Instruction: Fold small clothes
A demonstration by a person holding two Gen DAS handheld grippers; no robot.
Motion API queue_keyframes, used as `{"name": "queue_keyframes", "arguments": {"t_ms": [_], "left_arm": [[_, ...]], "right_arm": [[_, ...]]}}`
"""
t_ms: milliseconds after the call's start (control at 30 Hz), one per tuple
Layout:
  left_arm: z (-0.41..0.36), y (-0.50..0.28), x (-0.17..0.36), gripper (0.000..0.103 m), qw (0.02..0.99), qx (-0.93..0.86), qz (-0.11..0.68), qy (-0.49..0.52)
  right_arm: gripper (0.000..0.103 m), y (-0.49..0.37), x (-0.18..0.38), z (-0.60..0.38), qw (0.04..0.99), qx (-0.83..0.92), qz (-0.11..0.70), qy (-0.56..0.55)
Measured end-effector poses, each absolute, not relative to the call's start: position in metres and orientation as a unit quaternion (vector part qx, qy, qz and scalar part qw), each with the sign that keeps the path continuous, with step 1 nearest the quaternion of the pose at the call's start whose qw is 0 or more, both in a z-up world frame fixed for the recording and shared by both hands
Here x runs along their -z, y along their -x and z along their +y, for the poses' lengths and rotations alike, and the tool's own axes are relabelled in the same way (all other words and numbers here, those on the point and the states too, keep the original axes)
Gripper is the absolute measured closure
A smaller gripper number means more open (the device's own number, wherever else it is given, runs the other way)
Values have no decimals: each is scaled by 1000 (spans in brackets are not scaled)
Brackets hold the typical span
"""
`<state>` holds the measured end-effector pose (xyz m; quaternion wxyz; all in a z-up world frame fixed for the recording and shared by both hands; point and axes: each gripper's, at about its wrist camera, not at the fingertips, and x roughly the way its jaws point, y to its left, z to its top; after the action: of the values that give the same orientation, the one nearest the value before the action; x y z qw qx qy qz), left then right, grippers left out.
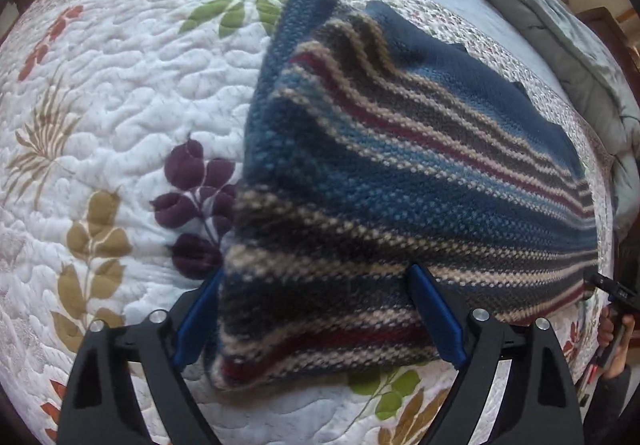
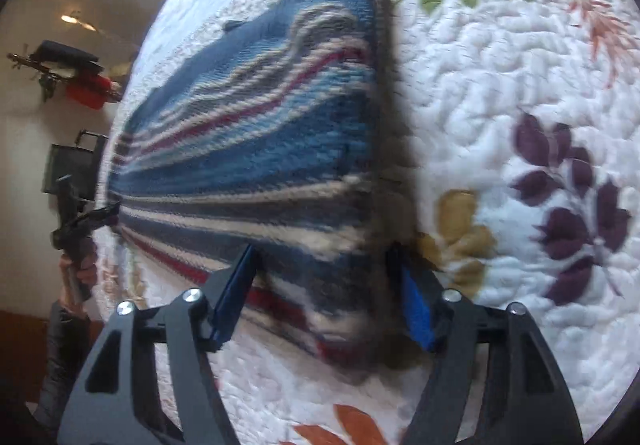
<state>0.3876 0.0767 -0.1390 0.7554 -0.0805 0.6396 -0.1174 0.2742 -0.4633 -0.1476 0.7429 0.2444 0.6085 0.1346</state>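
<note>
A knitted sweater (image 1: 380, 173) striped in blue, dark grey, beige and red lies folded flat on a white floral quilt (image 1: 120, 105). My left gripper (image 1: 316, 285) stands open and wide over the sweater's near corner, which lies loose between the blue pads (image 1: 436, 317). In the right wrist view the same sweater (image 2: 260, 133) is blurred. My right gripper (image 2: 322, 249) is open astride its other near corner, one finger over the knit, the other beside its edge. Each view catches the other gripper at the sweater's far end: the right gripper (image 1: 608, 285) and the left gripper (image 2: 92, 221).
A grey-blue comforter (image 1: 560, 25) is bunched along the far side of the bed. The quilt (image 2: 500, 85) spreads wide beside the sweater. Past the bed's edge are a wall shelf with a red object (image 2: 88, 91), a dark stand (image 2: 72, 165) and a person's hand (image 2: 76, 269).
</note>
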Motion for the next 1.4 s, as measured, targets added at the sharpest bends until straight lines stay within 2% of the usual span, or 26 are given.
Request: {"name": "queue_keyframes", "arguments": {"t_ms": [67,100,133,167,233,500,867,1100,1400], "left_arm": [[72,-387,135,47,754,121,640,87],[70,-386,134,54,755,113,640,83],[68,-386,133,67,755,112,640,85],[67,-387,132,74,753,113,641,98],[69,-385,129,78,754,104,638,115],[72,-344,87,80,756,124,625,148],[29,-201,64,80,736,183,646,82],[26,-147,91,79,736,170,653,54],[18,-145,126,73,754,139,641,36]], "right_arm": [[62,-276,149,-456,739,-146,608,-251],[67,-277,149,-452,742,-146,609,-241],[75,-277,149,-450,742,-146,609,-239],[79,-277,148,-451,741,-148,606,-249],[81,-274,141,-451,744,-149,596,-262],[84,-233,92,-460,766,-167,574,-238],[84,-88,72,-492,753,-145,607,-209],[83,-25,97,-499,752,-123,611,-214],[79,-24,144,-490,754,-81,615,-216]]}}
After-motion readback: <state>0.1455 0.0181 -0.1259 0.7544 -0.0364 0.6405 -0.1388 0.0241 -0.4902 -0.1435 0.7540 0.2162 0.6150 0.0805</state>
